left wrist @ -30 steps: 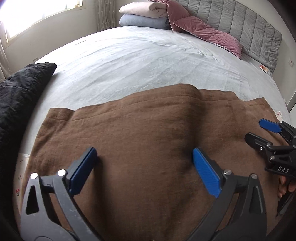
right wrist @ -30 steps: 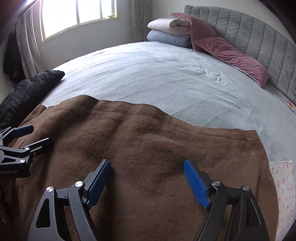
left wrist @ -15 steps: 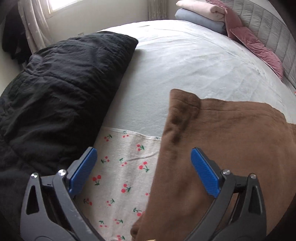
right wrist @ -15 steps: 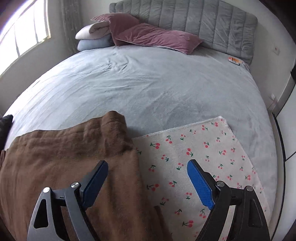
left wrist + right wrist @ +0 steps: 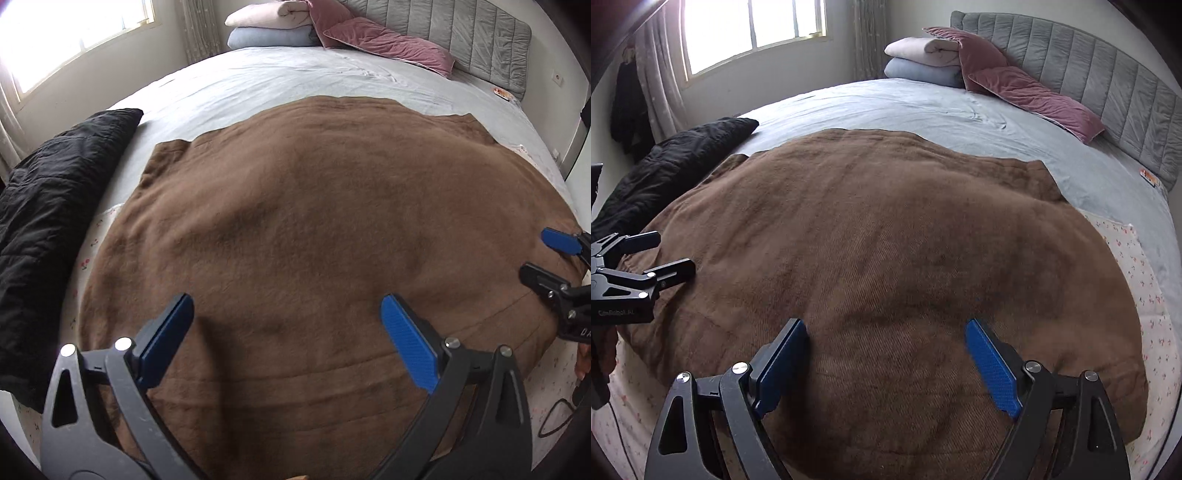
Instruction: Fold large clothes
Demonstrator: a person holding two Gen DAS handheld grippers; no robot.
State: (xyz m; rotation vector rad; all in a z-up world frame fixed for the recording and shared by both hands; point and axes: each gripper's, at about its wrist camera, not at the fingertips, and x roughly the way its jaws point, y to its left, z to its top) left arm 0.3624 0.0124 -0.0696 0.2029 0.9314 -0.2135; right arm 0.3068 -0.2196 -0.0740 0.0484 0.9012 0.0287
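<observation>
A big brown fuzzy cloth [image 5: 314, 229] lies spread out flat on the wide bed with the pale grey sheet [image 5: 266, 77]. It covers most of the near half of the bed. Its far edge runs across the middle of the bed, with a bump in the middle and a small corner sticking out at each end. Past that far edge the grey sheet is bare all the way up to the pillows.

The left gripper [image 5: 286, 325] hangs over the near part of the brown cloth. Its two blue pads are wide apart and hold nothing. The right gripper [image 5: 886, 350] hangs over the cloth too, with its blue pads also wide apart and nothing between them. In the left view the right gripper pokes in at the right side, over the cloth's right edge.

On the left, a black puffy jacket [image 5: 55, 206] lies along the side of the bed, near the cloth's left edge but not touching it. A thin strip of white cloth with little red cherries [image 5: 1137, 280] peeks out from under the brown cloth on both sides.

At the far end sit a dusty pink velvet pillow [image 5: 1034, 96], a stack of folded blankets, one cream and one light blue [image 5: 923, 59], and a grey padded headboard [image 5: 1108, 74].
</observation>
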